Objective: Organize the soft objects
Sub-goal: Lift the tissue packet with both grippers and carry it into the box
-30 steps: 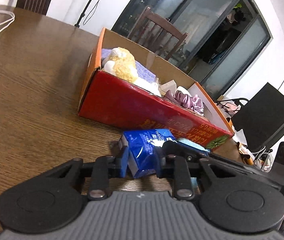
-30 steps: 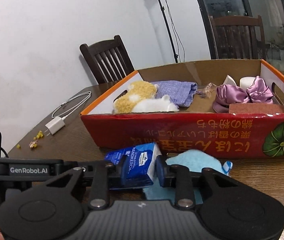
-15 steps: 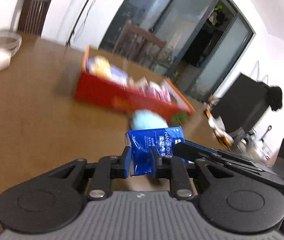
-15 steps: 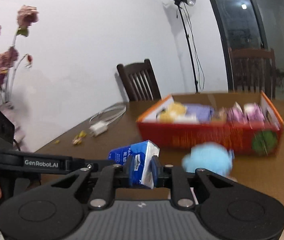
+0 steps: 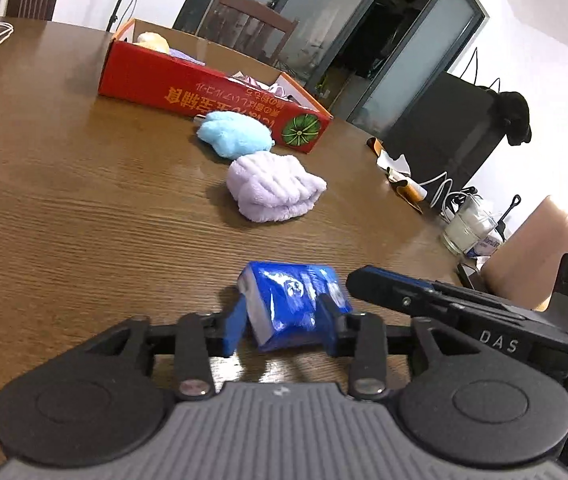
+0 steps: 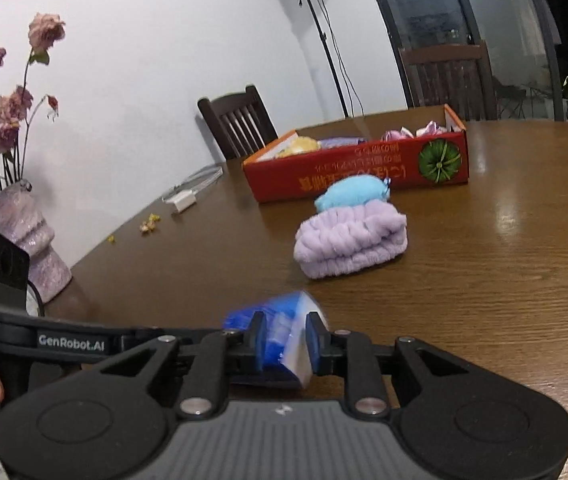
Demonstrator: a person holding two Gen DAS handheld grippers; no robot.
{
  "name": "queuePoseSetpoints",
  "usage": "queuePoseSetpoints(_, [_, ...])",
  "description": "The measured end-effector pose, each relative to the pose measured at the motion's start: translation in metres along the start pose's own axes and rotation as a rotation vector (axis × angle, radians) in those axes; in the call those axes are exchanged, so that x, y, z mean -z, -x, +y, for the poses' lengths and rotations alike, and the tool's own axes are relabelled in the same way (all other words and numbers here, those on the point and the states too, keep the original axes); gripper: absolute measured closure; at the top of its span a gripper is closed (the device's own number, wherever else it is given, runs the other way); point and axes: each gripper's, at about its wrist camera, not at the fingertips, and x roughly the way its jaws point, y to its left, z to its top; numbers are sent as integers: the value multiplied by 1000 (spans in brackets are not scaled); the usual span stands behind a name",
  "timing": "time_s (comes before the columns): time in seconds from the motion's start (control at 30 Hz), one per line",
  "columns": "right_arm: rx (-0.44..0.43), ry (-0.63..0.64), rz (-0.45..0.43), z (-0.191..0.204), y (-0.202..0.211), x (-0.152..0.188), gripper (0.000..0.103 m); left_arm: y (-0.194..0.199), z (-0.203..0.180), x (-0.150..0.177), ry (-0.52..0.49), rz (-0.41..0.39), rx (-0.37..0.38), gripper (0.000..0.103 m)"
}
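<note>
While both grippers have pulled well back from the red box (image 5: pixel 212 92), the blue tissue pack (image 5: pixel 292 304) has come along with them and now sits low over the near part of the wooden table (image 5: pixel 84 208), held between the two tools. The left gripper (image 5: pixel 284 320) has the pack between its blue pads, but its jaws are opening and a gap shows at the left pad, so its hold looks to be letting go. The right gripper (image 6: pixel 284 340) pinches the white end of the pack (image 6: pixel 284 336) from the other side; its jaws are widening a little too, though the pads seem to press the wrapper.

A second ago the pack was right against the box front; now it is well apart from it. To my eye that means the pack is being set aside or re-gripped, not boxed yet.

Further out, a lilac towel roll (image 5: pixel 272 188) lies loose on the table, and just behind it a light blue plush (image 5: pixel 232 136) rests near the box wall. Both are outside the box, so sorting remains unfinished.
</note>
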Motion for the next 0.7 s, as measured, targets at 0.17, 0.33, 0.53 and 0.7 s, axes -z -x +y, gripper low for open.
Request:
queuePoseSetpoints(0.17, [10, -20, -9, -4, -3, -2, 71, -1, -1, 3, 14, -12, -8, 56])
queuePoseSetpoints(0.33, [0, -44, 27, -11, -17, 0, 68, -11, 5, 2, 36, 10, -8, 54])
queuePoseSetpoints(0.53, [-17, -62, 66, -17, -29, 0, 74, -21, -1, -2, -7, 27, 21, 65])
queuePoseSetpoints(0.7, [-46, -35, -67, -16, -20, -44, 79, -14, 0, -55, -7, -94, 104, 65])
